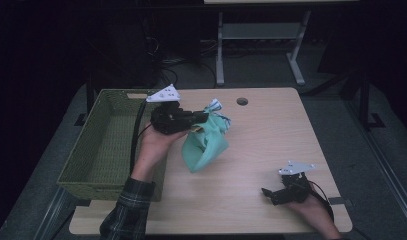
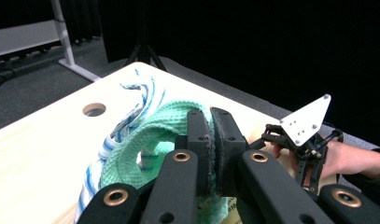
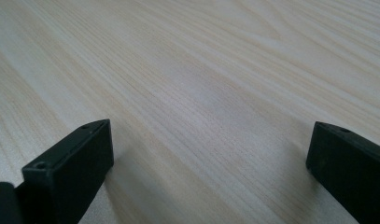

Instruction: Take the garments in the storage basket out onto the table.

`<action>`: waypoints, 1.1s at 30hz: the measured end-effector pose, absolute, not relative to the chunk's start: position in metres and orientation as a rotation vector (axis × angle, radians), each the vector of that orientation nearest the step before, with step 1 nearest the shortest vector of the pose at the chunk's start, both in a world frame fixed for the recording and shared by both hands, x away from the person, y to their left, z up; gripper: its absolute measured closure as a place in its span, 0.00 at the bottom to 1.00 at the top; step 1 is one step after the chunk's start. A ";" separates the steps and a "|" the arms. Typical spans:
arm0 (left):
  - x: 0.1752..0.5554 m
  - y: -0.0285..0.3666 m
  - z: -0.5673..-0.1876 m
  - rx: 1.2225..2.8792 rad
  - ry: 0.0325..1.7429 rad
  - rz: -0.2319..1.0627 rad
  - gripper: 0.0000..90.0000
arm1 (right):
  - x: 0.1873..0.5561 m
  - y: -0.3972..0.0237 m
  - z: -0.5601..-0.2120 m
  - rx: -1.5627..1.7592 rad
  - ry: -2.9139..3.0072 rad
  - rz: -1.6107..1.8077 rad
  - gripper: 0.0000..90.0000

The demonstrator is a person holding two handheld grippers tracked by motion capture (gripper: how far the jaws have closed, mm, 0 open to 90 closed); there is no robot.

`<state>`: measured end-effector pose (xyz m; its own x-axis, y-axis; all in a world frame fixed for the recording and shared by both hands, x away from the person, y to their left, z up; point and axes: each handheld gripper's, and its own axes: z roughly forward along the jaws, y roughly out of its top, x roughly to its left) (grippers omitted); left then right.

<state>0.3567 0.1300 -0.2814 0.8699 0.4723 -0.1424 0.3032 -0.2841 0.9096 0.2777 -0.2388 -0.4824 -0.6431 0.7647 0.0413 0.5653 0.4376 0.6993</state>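
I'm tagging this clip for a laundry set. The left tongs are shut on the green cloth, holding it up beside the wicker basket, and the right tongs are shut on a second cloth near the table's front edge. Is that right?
Not quite: the right tongs grip nothing. The right gripper view shows their jaws wide apart over bare table. The rest holds: the left tongs are shut on the green cloth, beside the wicker basket.

Light wooden table (image 1: 271, 150), green woven basket (image 1: 108, 145) at left edge
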 end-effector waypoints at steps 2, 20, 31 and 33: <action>0.357 0.125 -0.287 1.899 0.577 0.180 0.96 | 0.278 -0.239 -0.482 1.148 2.412 1.012 0.00; 0.356 0.078 -0.346 2.007 0.583 0.127 0.96 | 0.278 -0.239 -0.482 1.143 2.413 1.008 0.00; 0.358 0.050 -0.388 2.088 0.571 0.102 0.96 | 0.278 -0.239 -0.482 1.144 2.414 1.006 0.00; 0.359 0.047 -0.393 2.095 0.562 0.096 0.96 | 0.278 -0.239 -0.482 1.144 2.413 1.006 0.00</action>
<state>0.3587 0.0469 -0.3933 0.8920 0.4275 -0.1468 0.3543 -0.4597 0.8143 0.2778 -0.2390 -0.4824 -0.6442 0.7640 0.0373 0.5642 0.4416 0.6976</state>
